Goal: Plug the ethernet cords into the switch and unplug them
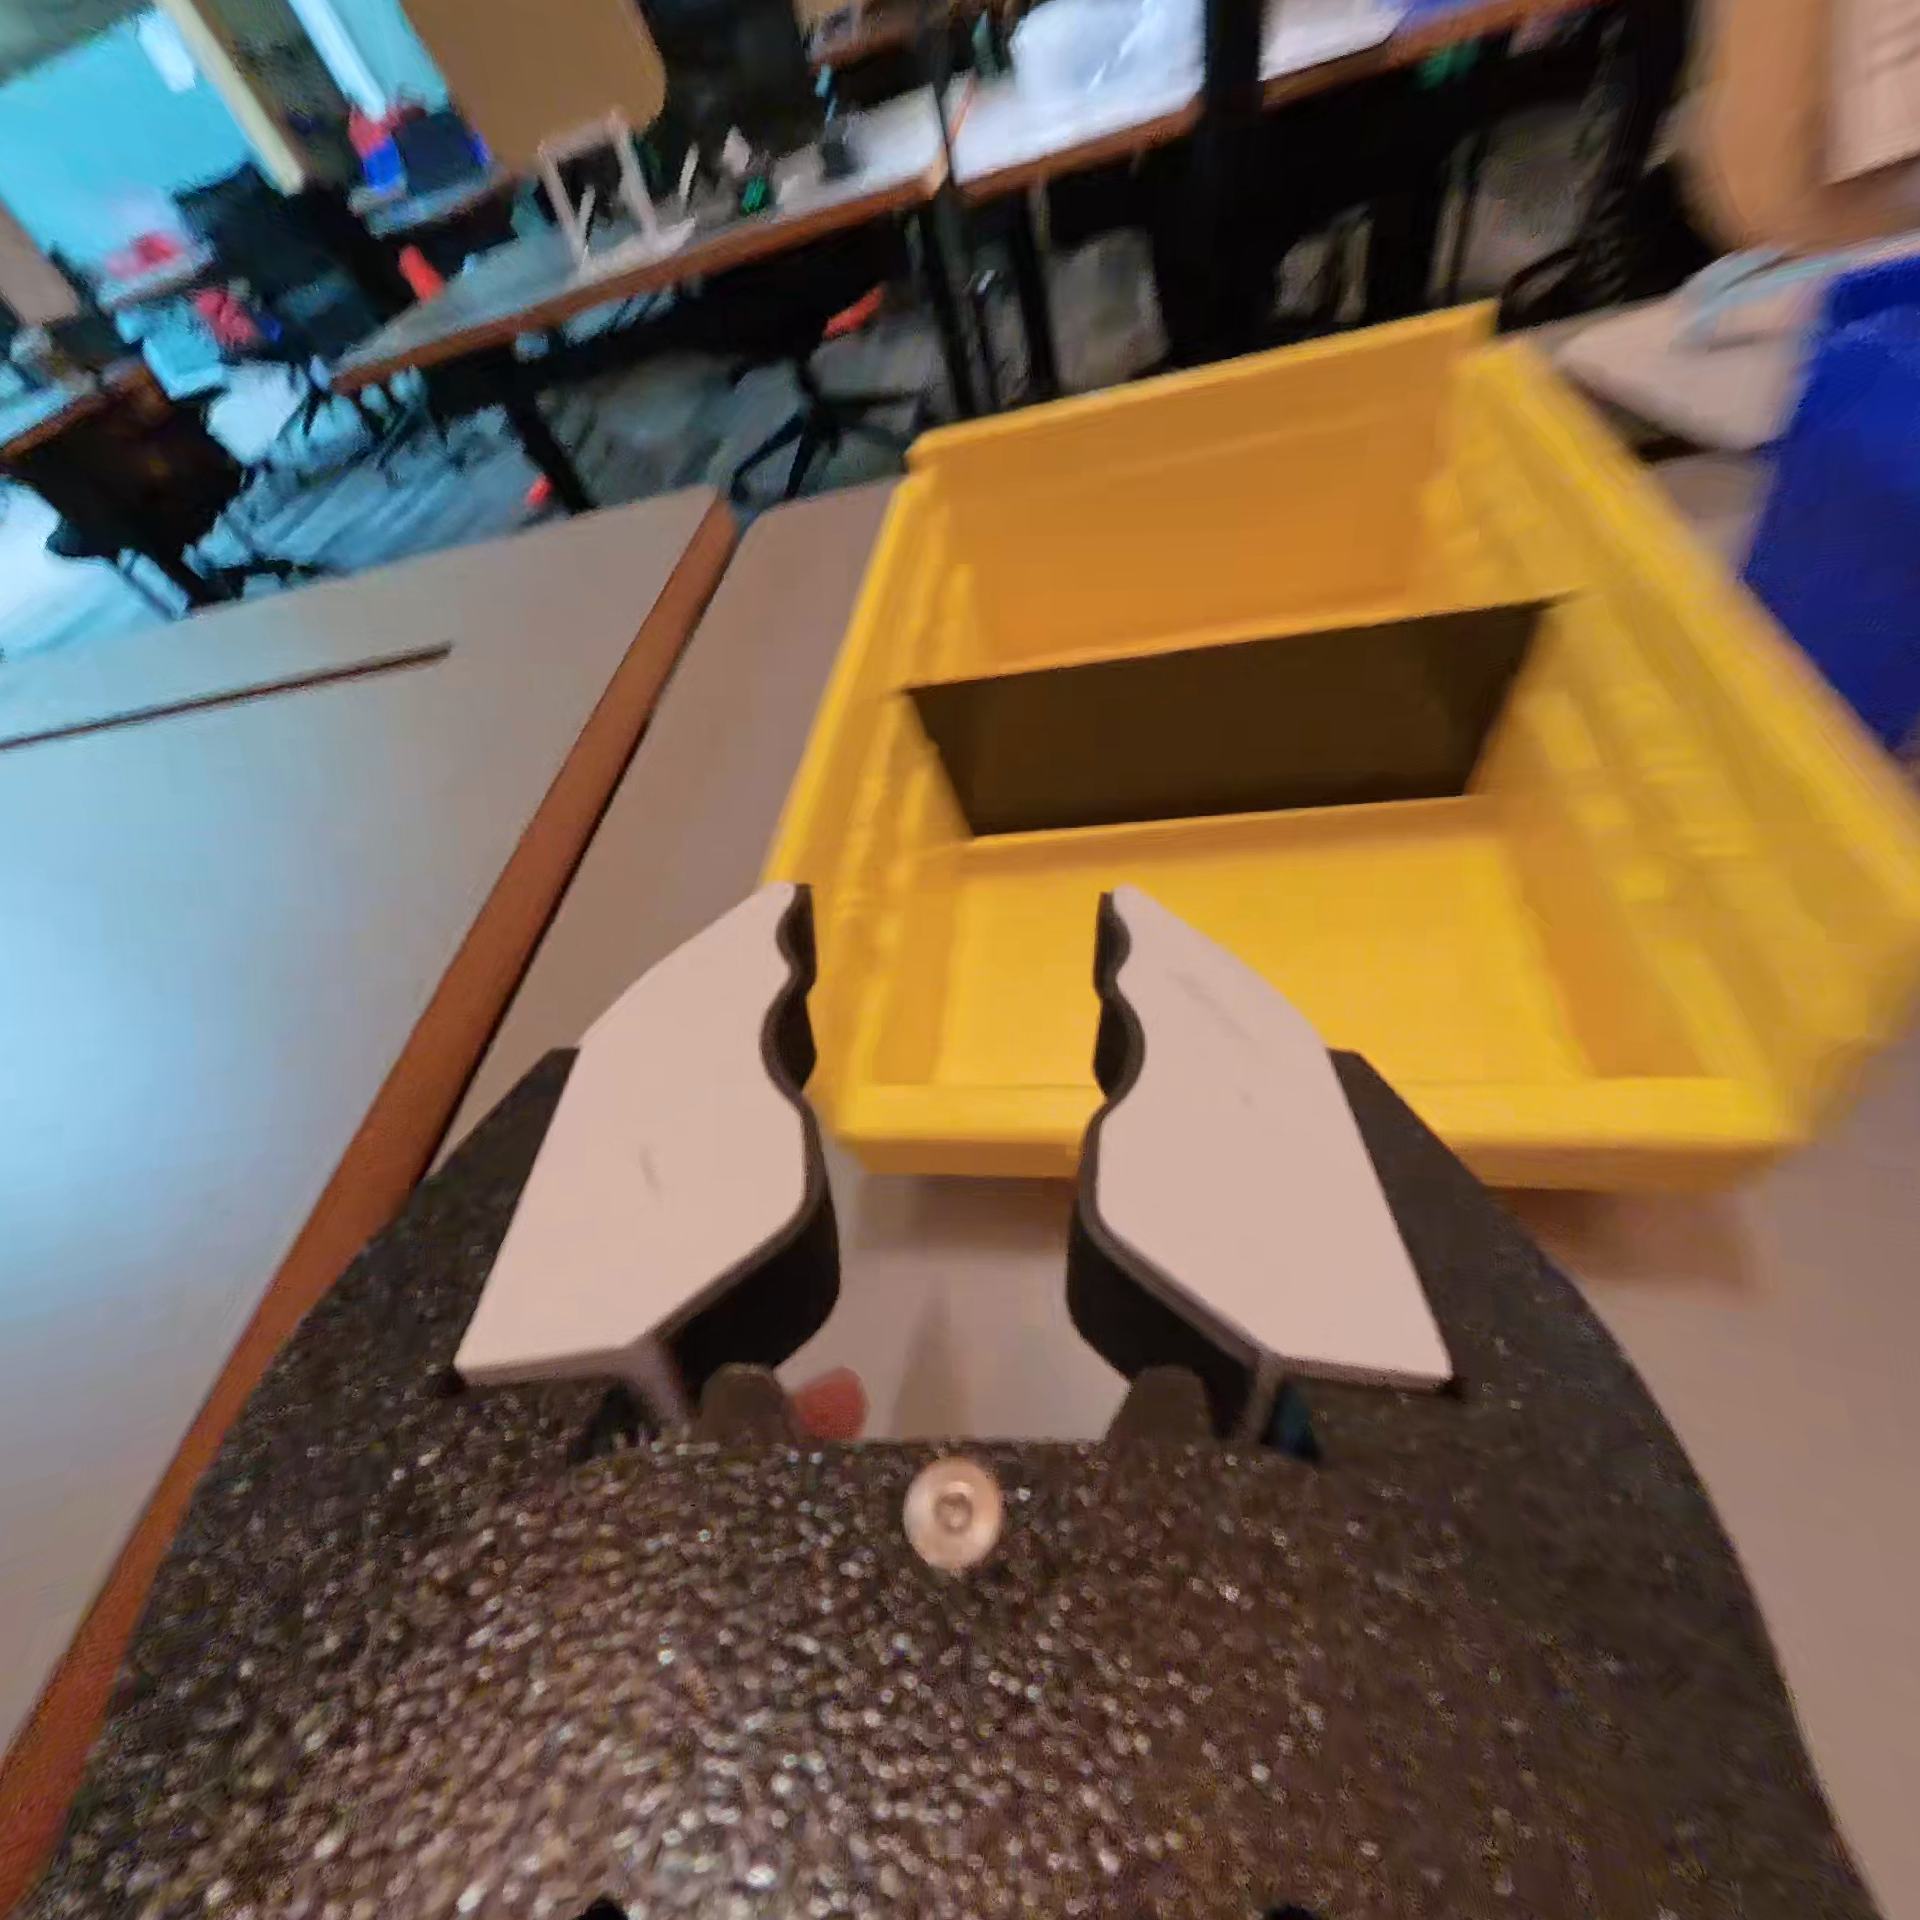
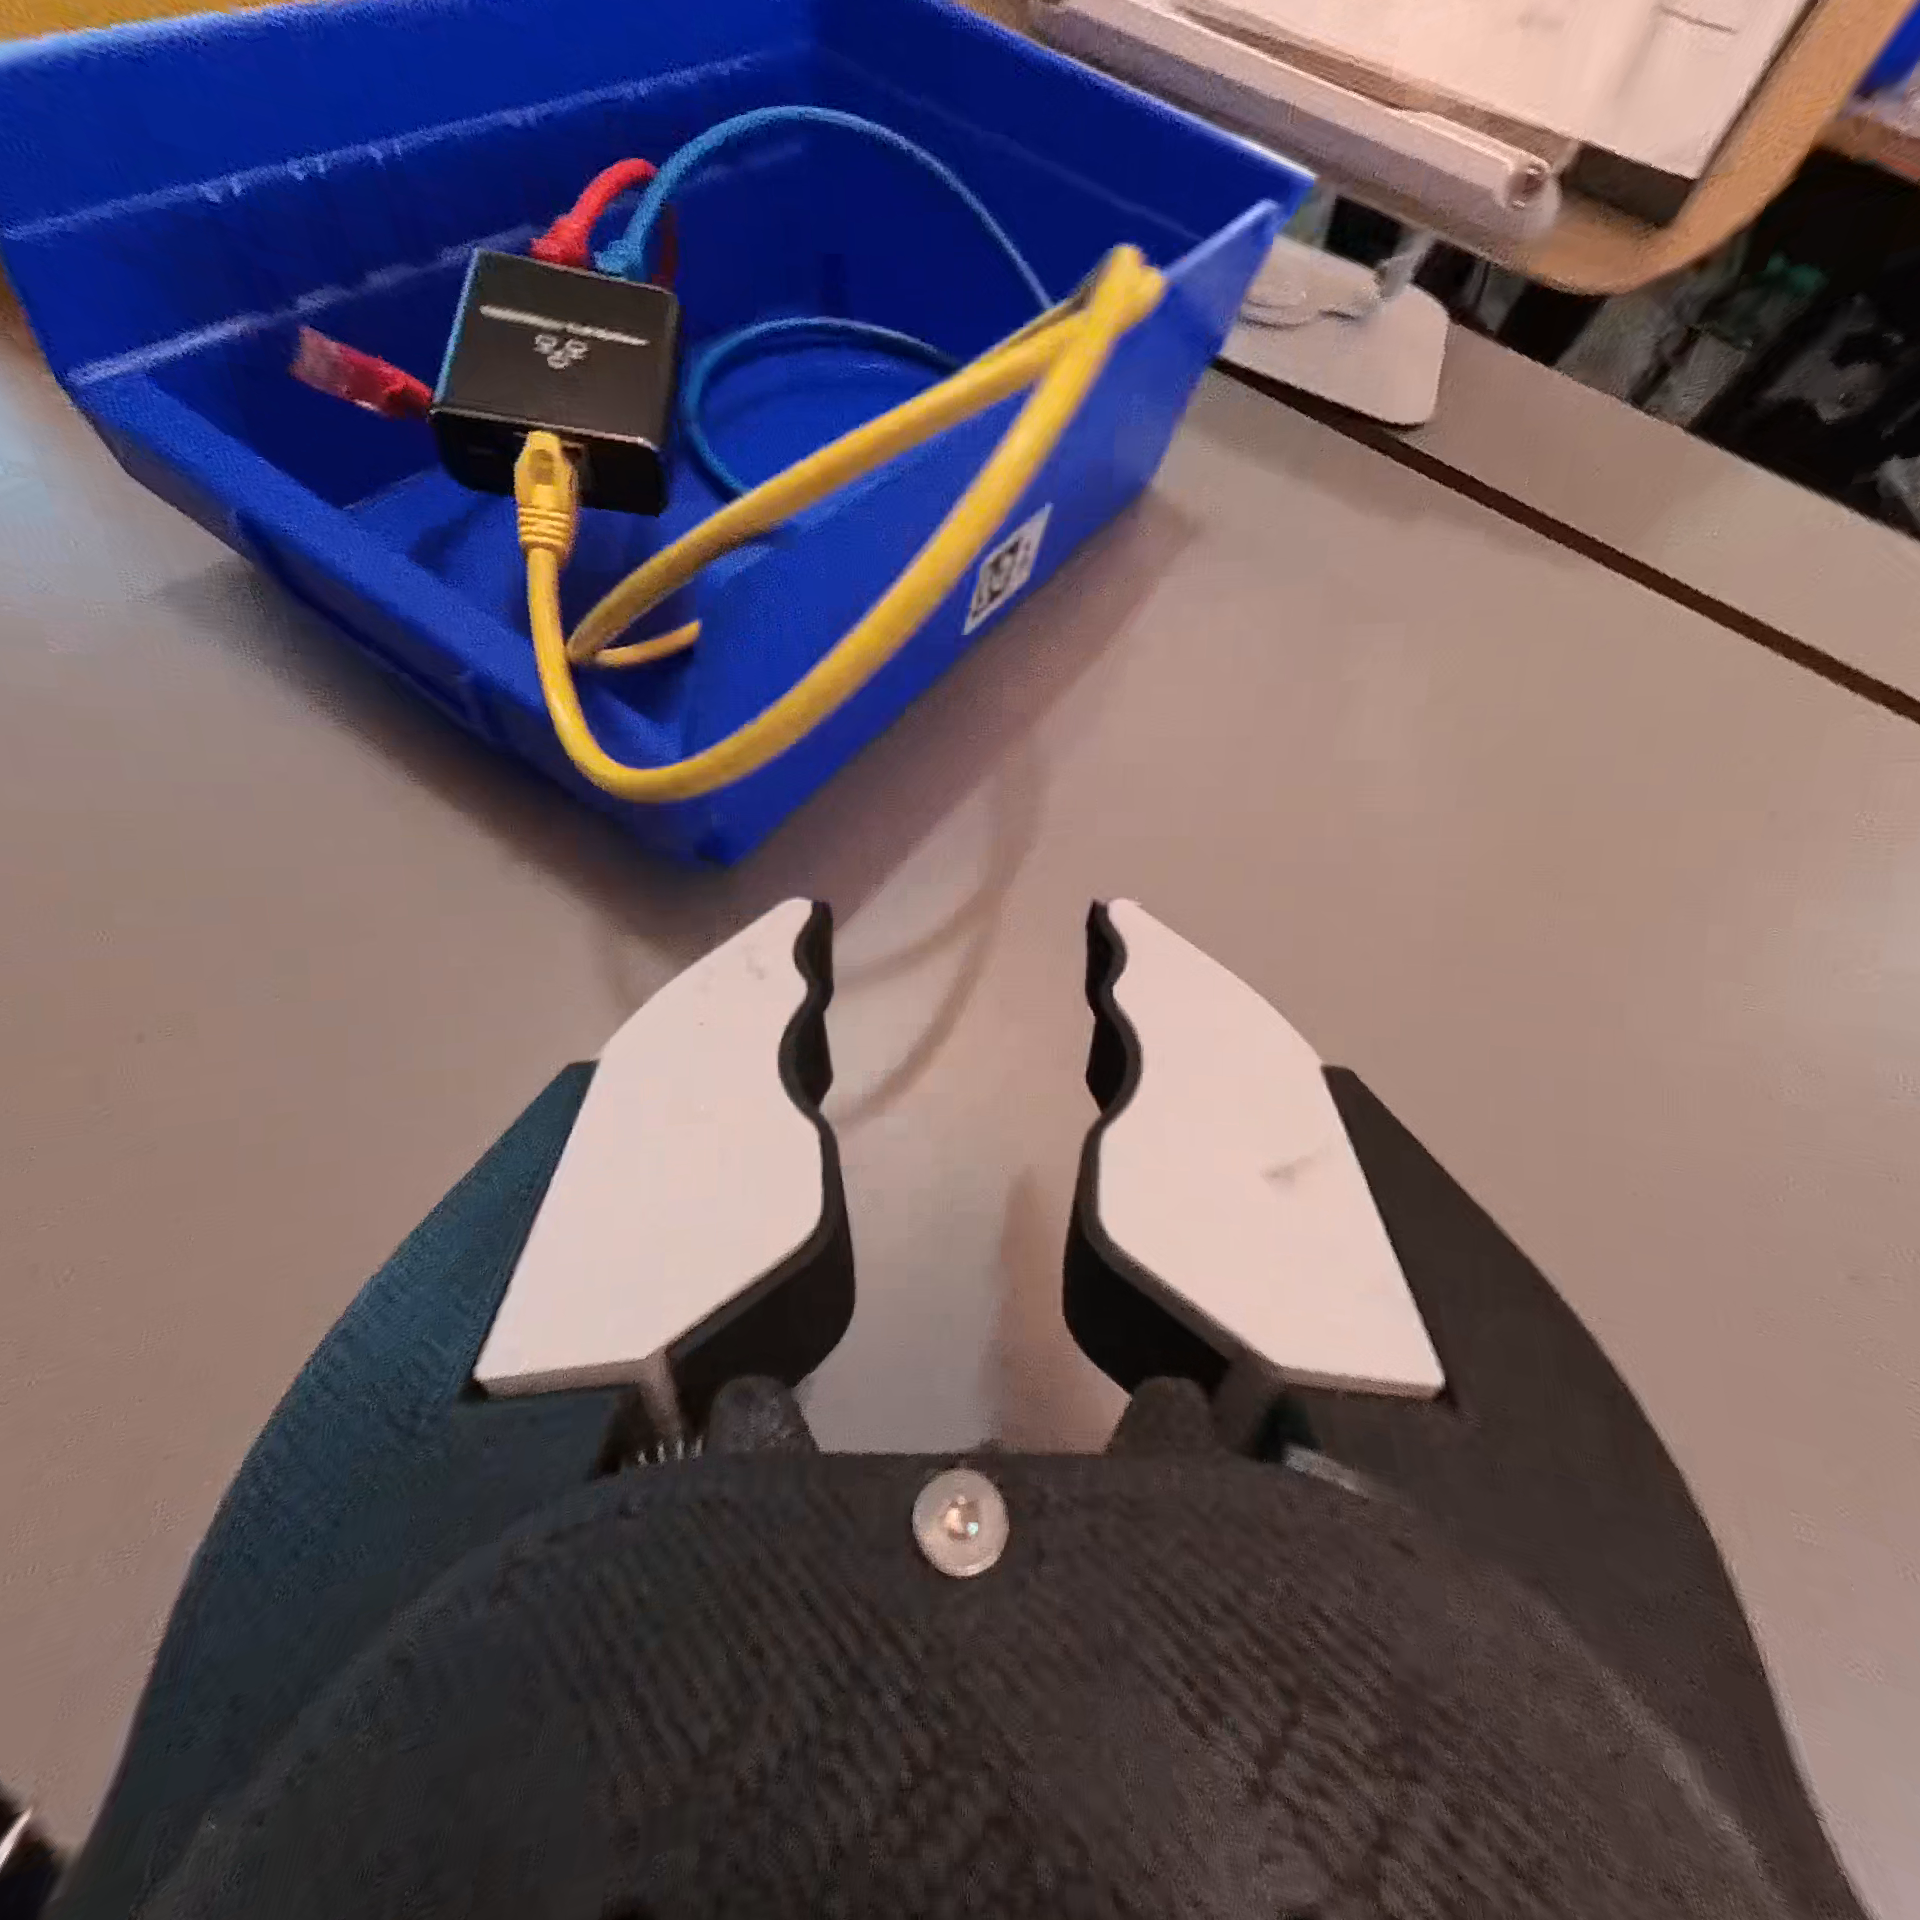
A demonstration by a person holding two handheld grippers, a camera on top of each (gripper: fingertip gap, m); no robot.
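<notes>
The yellow bin (image 1: 1351,1132) looks like smooth matt plastic with a dark flat divider (image 1: 1226,738). The blue bin (image 2: 862,665) is glossier plastic. The switch (image 2: 556,364) has a smooth black satin shell. The table (image 2: 1351,831) is smooth grey laminate; the left gripper (image 1: 951,977) body is rough, speckled black.
</notes>
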